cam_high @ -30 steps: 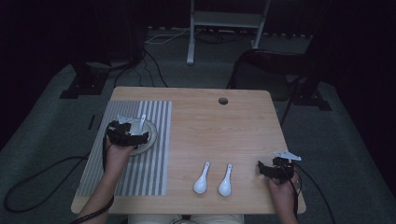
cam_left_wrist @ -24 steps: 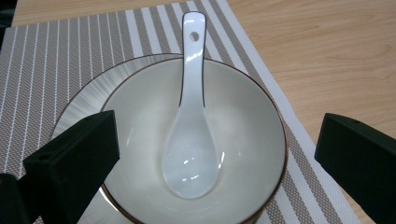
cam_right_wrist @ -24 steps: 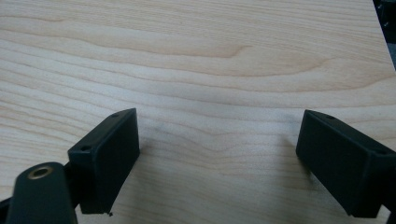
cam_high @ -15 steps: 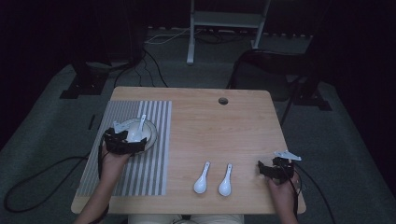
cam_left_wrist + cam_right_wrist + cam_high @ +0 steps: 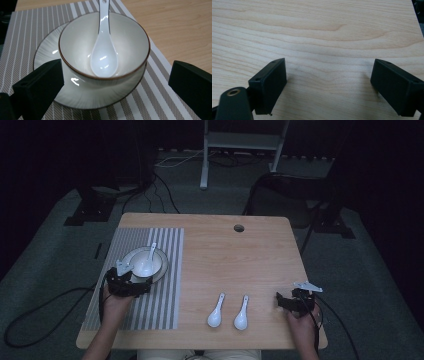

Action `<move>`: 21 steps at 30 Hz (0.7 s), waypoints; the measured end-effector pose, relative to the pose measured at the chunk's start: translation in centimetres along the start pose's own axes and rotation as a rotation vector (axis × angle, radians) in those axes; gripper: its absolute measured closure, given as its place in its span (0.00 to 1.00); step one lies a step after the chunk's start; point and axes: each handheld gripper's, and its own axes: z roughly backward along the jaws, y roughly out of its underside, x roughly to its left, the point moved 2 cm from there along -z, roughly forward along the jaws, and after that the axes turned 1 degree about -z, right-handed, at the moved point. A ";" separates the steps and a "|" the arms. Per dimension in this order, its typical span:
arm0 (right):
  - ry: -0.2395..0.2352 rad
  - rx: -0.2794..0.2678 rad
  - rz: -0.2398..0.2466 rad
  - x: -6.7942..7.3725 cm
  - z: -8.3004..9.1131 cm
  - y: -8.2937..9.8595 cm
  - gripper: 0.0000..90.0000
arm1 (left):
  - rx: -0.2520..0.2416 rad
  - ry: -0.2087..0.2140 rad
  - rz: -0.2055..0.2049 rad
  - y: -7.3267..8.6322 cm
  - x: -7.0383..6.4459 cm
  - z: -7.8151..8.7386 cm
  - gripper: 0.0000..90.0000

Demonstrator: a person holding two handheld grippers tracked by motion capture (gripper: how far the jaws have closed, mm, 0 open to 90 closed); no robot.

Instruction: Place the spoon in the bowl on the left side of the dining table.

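Between the left gripper's (image 5: 117, 82) wide-spread black fingers (image 5: 37, 87), which are holding nothing, a white glazed ceramic bowl with a brown rim (image 5: 75, 67) is sitting just ahead on a pale ribbed saucer (image 5: 45, 50), with a white ceramic soup spoon (image 5: 103, 56) lying inside it, handle leaning over the far rim. These pieces are probably hard, slick and breakable; the bowl's rounded wall is likely offering the surest hold, since a pinch on the rim could slip. Under the saucer a grey-and-white striped woven placemat (image 5: 160, 100) is spreading out past both fingers. The right gripper's (image 5: 328, 88) fingers (image 5: 269, 82) are also standing well apart and empty over bare light wooden desk (image 5: 324, 30). To that gripper's inner side, two more white spoons (image 5: 216, 310) are lying near the desk's front edge, with open wood beyond.
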 end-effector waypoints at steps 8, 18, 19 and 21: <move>0.000 0.001 -0.002 0.0 0.0 0.0 0.14 | 0.009 0.000 -0.004 1.7 0.0 0.5 0.00; 0.000 0.001 -0.002 0.0 0.0 0.0 0.14 | -0.005 0.016 0.018 4.0 -0.2 1.2 0.00; 0.000 0.001 -0.002 0.0 0.0 0.0 0.14 | -0.005 0.019 0.018 4.2 -0.2 1.3 0.00; 0.000 0.001 -0.002 0.0 0.0 0.0 0.14 | -0.006 0.019 0.014 4.6 -0.2 1.5 0.00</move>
